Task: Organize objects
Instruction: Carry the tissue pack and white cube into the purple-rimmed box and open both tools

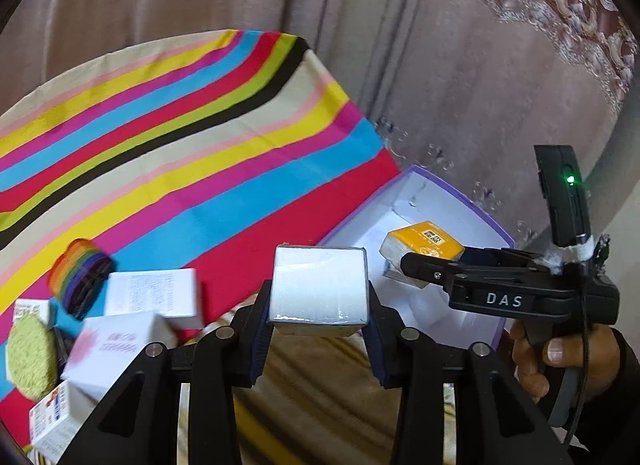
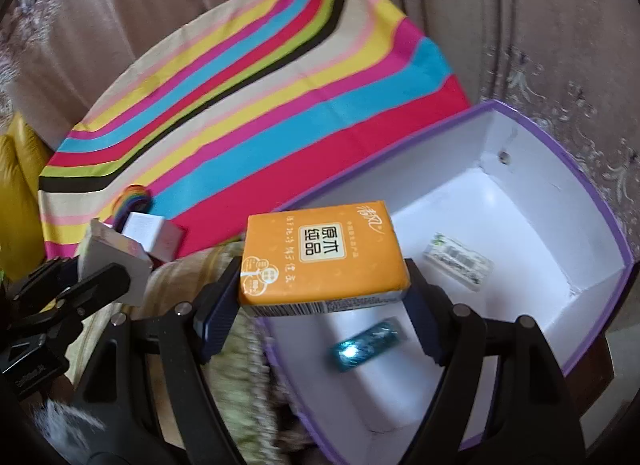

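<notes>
a: what have i got right now?

b: my left gripper [image 1: 319,315] is clamped narrow on a white box [image 1: 319,290], pads pressing its two sides. my right gripper [image 2: 325,297] stands much wider, closed on an orange tissue pack [image 2: 320,253].

a: where are they against the bin?

b: the purple-rimmed box [image 2: 576,169] is the bin. the tissue pack hangs over its near rim; inside i see a blue wrapped item [image 2: 366,341] and a small printed packet [image 2: 458,263] on the white floor. the white box is beside the bin's near left corner, over the striped cloth [image 1: 180,137], not yet over the opening.

a: so which step is this?

b: carrying, i judge, both loads bound for the bin. the right one looks nearest to a drop.

a: how does the pack lie?

b: label face up and tilted toward my camera, long axis running away from me between the fingers, barcode edge nearest.

a: and next?

b: i'd say bring it clear of the rim, above bare floor, then let the jaws part. more white boxes [image 1: 156,297] wait on the cloth.
</notes>
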{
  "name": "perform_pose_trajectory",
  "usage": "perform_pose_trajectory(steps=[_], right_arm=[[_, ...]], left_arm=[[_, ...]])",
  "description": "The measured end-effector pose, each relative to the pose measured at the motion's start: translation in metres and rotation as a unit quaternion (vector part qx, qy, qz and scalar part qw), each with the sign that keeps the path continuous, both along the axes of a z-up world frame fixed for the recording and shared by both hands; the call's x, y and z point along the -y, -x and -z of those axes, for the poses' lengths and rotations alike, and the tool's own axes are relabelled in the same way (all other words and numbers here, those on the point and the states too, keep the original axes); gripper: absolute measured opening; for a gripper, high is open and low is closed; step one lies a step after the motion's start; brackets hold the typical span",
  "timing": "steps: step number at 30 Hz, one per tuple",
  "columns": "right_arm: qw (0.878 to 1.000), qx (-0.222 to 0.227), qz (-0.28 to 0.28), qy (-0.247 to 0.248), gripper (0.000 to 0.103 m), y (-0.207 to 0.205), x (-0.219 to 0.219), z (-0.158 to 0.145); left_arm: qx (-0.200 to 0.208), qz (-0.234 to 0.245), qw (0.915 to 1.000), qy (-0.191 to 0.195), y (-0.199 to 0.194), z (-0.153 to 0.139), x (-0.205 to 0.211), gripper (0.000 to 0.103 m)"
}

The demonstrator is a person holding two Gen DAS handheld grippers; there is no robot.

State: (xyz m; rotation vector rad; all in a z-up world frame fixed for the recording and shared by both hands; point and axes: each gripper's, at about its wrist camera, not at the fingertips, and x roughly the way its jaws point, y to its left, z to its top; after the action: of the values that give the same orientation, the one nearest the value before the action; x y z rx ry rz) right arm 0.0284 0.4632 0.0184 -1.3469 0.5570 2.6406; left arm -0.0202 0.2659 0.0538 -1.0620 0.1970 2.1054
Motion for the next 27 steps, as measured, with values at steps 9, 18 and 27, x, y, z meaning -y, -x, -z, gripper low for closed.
perform_pose_trajectory(steps=[9,18,27], right_arm=[[0.998,0.026,0.053,-0.001,0.078,-0.017,-0.038,0.015],[0.995,0.03,0.091,-0.013,0.078,-0.025,-0.064,0.016],[0.996,0.027,0.09,-0.009,0.078,-0.024,-0.064,0.014]], left_arm=[[0.01,0.044,0.999,0.003,-0.004,0.005,-0.038,0.042],[0.018,0.086,0.9961,0.001,-0.011,0.011,-0.062,0.043],[0.028,0.069,0.9971,-0.018,-0.005,0.011,-0.055,0.059]])
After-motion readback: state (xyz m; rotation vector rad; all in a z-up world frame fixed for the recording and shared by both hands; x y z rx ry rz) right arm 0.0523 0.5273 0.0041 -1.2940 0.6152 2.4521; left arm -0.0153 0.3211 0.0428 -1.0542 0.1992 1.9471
